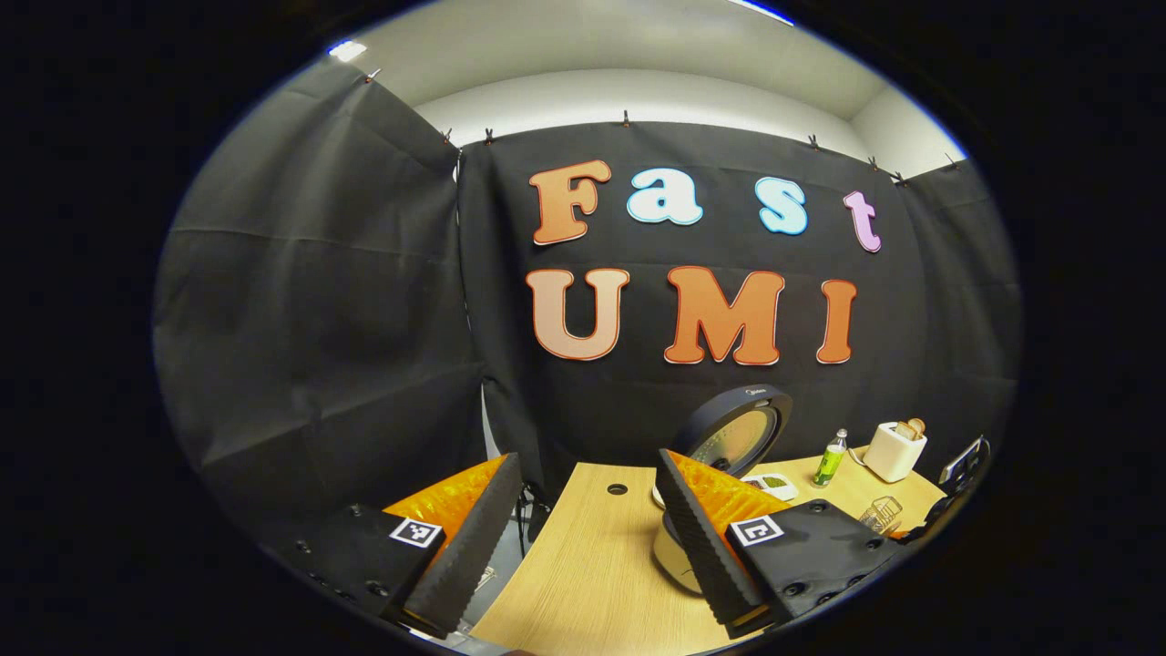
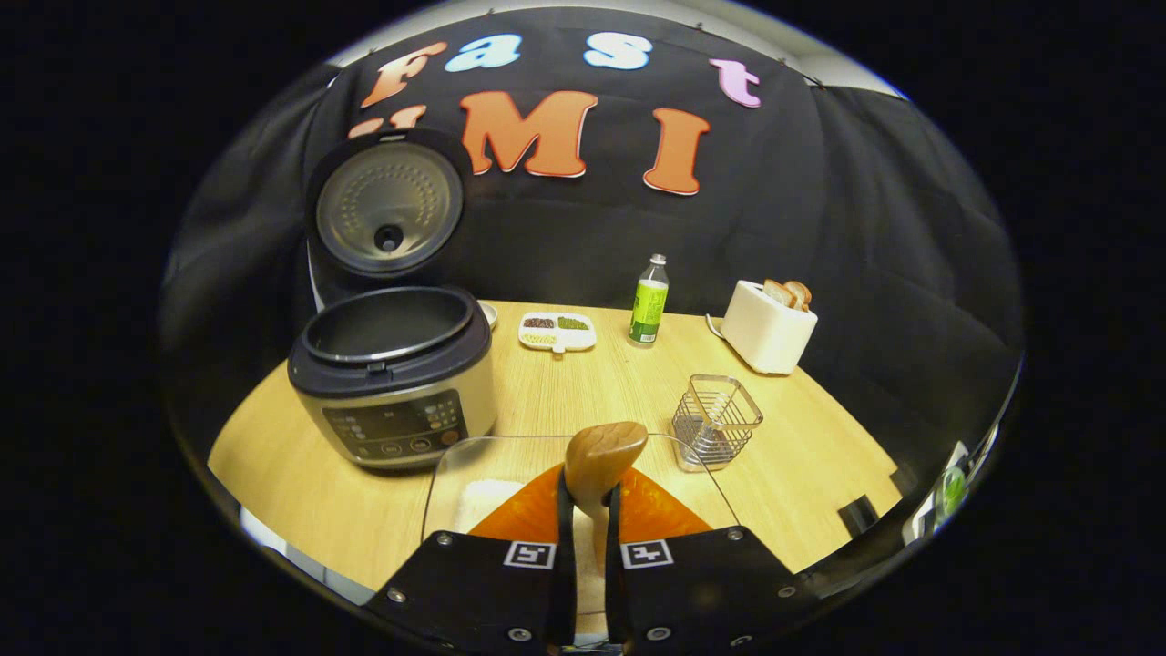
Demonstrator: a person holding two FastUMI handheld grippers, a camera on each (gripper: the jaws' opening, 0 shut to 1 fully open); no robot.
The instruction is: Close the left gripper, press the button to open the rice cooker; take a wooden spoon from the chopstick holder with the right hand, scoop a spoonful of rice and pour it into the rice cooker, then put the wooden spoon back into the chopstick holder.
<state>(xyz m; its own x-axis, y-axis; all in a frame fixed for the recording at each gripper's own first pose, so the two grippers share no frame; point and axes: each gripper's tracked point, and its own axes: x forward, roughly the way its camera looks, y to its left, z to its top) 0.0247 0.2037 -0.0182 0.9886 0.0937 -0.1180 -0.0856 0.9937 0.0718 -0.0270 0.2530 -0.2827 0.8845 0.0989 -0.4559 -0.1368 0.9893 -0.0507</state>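
While the right gripper [image 2: 583, 510] has its jaws clamped on the handle of the wooden spoon [image 2: 601, 460], the spoon's bowl stands up just past them, over a clear glass dish [image 2: 455, 474] that sits on the worktop [image 2: 802, 456] at the gripper's 12 o'clock. A white patch, probably rice [image 2: 483, 501], lies in the dish at about 10 o'clock from the jaws, partly hidden by the fingers.

The right gripper view gives the fullest look at the rice cooker [image 2: 392, 383]: it stands at 10 o'clock with its lid [image 2: 390, 205] raised upright and the dark inner pot bare to the eye. The wire chopstick holder [image 2: 715, 421] stands at 1 o'clock, just beside the dish. Farther back along the wall are a small divided plate [image 2: 557, 331], a green bottle [image 2: 649, 302] and a white toaster [image 2: 767, 328] with bread in it.

The left gripper view sees the cooker from its side, where the raised lid shows edge-on behind one finger. The left gripper [image 1: 583, 538] has its jaws wide apart, holding nothing, and hangs over the near edge of the worktop. A round hole [image 1: 617, 489] in the worktop shows at its 12 o'clock. At 3 o'clock, low at the edge, part of the other gripper can be made out.
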